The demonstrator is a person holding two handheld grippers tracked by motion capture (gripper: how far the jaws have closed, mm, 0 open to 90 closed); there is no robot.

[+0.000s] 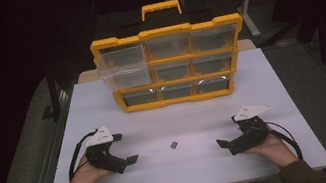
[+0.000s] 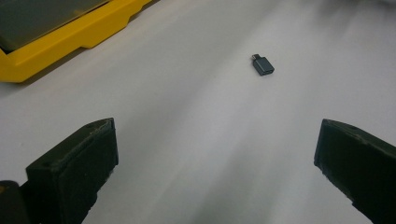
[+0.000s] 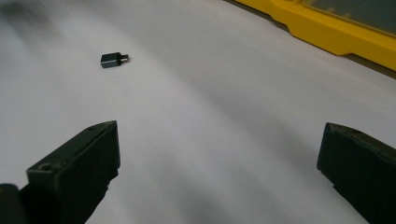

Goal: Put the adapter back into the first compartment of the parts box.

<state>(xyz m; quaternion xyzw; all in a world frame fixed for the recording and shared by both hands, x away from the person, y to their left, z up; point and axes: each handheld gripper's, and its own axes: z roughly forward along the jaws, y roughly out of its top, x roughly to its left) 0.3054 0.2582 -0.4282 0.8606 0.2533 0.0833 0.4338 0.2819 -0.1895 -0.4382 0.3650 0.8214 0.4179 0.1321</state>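
A small dark grey USB adapter (image 1: pixel 174 144) lies alone on the white table (image 1: pixel 185 169), midway between the two hands. In the left gripper view the adapter (image 2: pixel 263 65) rests ahead and to the right, metal plug pointing away. The right gripper view has the adapter (image 3: pixel 112 59) ahead and to the left. My left gripper (image 1: pixel 126 148) sits at the table's left, jaws spread wide, nothing between them. My right gripper (image 1: pixel 229 132) mirrors it at the right, also open and empty. Both point inward toward the adapter, each well short of it.
A yellow-framed organizer (image 1: pixel 171 64) with clear drawers stands upright at the back of the table, a handle (image 1: pixel 160 8) on top. Its upper-left drawer (image 1: pixel 120 64) is pulled out. Its yellow base (image 2: pixel 70 42) shows in the left gripper view and its edge (image 3: pixel 336 32) in the right.
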